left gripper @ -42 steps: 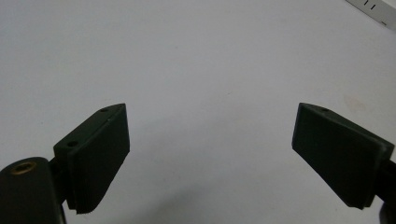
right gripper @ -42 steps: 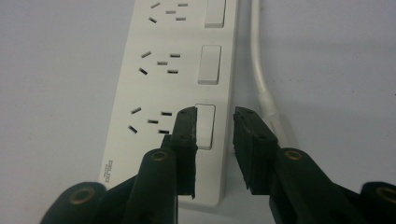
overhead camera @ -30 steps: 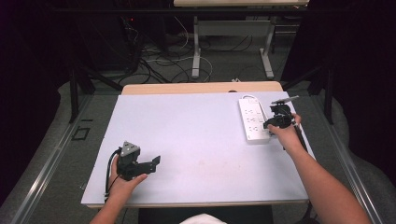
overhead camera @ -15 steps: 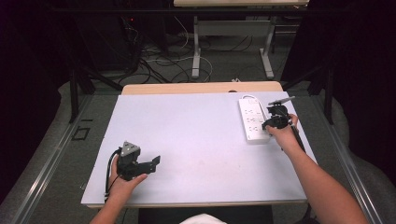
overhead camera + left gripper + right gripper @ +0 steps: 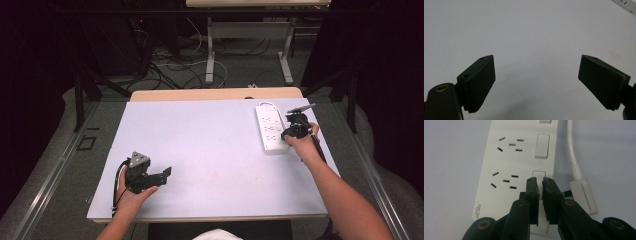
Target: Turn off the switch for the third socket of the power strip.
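Dim room, cables on the floor beyond; your pale grey surface [image 5: 210, 150] carries one item.

Item: white power strip [image 5: 270, 128], lying flat near the far right corner of the surface. Its long axis runs from your near side toward the far edge, slightly tilted. Its white cord [image 5: 573, 155] runs along its right flank in the right gripper view, ending in a pale block [image 5: 584, 195] just beside the strip's near end. The sockets sit on the left half of its face and a row of rocker switches [image 5: 542, 146] on the right half. The brand mark is at the near left corner.

Right gripper [image 5: 296, 125]: you hold it over the strip's near end, pointing forward and down. Its jaws have just been closing and now stand nearly together, a thin slit between the pads [image 5: 533, 195]. The tips rest at the nearest switch [image 5: 539, 173]; nothing is gripped between them.

Left gripper [image 5: 145, 175]: you hold it low over the near left part of the surface, well apart from the strip. Its jaws stand wide and released, with bare surface between the pads [image 5: 482, 82].
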The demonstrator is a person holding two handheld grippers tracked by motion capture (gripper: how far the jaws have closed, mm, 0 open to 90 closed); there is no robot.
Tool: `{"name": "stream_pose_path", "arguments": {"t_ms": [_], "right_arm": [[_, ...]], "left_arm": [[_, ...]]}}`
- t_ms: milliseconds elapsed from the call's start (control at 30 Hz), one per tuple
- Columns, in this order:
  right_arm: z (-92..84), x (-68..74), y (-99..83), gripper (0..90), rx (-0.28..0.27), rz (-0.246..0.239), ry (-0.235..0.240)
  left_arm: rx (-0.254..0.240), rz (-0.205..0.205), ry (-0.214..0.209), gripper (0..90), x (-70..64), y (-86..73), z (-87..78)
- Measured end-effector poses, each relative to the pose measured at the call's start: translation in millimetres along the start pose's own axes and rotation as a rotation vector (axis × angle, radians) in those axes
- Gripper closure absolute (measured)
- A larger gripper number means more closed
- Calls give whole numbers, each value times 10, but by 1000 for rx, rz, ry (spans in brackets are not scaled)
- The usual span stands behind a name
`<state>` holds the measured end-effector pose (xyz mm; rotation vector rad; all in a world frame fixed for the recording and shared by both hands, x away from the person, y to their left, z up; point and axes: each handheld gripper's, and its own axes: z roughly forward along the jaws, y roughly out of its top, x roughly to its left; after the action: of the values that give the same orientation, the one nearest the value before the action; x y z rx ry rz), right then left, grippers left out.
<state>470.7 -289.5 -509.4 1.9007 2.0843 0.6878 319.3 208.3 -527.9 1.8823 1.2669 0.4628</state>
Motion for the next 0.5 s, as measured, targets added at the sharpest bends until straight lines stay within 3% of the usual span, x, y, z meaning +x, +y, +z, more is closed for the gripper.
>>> {"name": "stream_pose_path", "arguments": {"t_ms": [500], "right_arm": [[-3,-54,7,865,17,6,19]], "left_arm": [[-4,3,3,140,-4,-2,6]]}}
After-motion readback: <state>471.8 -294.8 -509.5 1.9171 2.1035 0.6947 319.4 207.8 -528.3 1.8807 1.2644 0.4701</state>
